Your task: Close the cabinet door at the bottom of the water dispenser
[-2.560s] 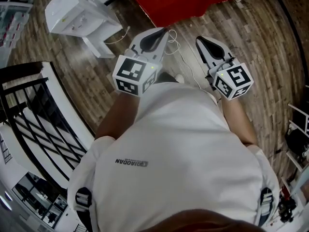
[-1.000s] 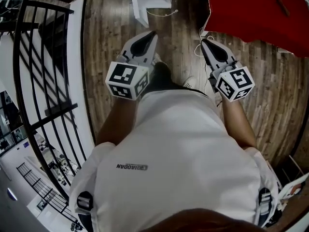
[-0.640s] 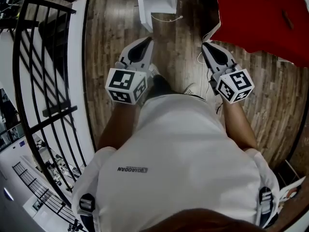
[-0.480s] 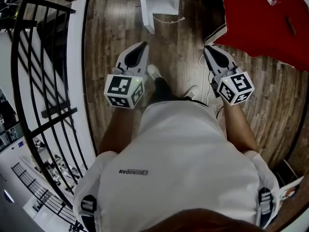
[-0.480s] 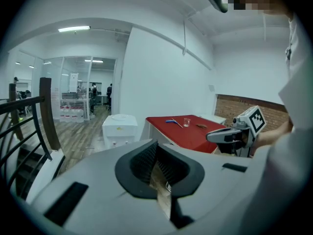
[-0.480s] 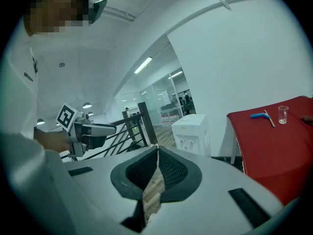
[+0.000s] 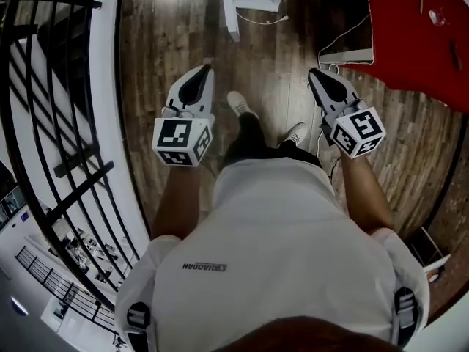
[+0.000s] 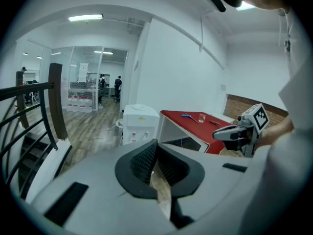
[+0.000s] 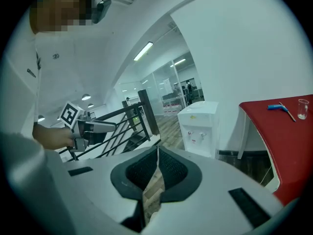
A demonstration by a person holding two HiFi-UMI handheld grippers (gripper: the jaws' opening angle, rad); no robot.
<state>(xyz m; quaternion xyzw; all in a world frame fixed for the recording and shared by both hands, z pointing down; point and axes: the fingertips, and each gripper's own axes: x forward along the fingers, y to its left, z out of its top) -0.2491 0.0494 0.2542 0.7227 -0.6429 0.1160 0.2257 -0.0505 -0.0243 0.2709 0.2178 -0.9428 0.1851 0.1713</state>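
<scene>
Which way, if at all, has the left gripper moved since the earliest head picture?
Yes. The left gripper, then close under the red table's edge, now sits far left of the table, beside the railing's white base.

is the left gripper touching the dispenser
Apart. The left gripper view shows the dispenser far beyond the left gripper, floor between.

Left gripper (image 8: 157, 144) near, bottom centre: jaws together at tips, nothing between, wood floor visible through gap behind tips. White water dispenser (image 8: 140, 124) far, centre; lower part hidden by gripper body. Red table (image 8: 208, 126) right of it, with clear glass (image 8: 201, 117) and blue item (image 8: 186, 115) on top. Right gripper (image 8: 218, 134) at right, marker cube up. Black railing (image 8: 56, 102) left.
</scene>
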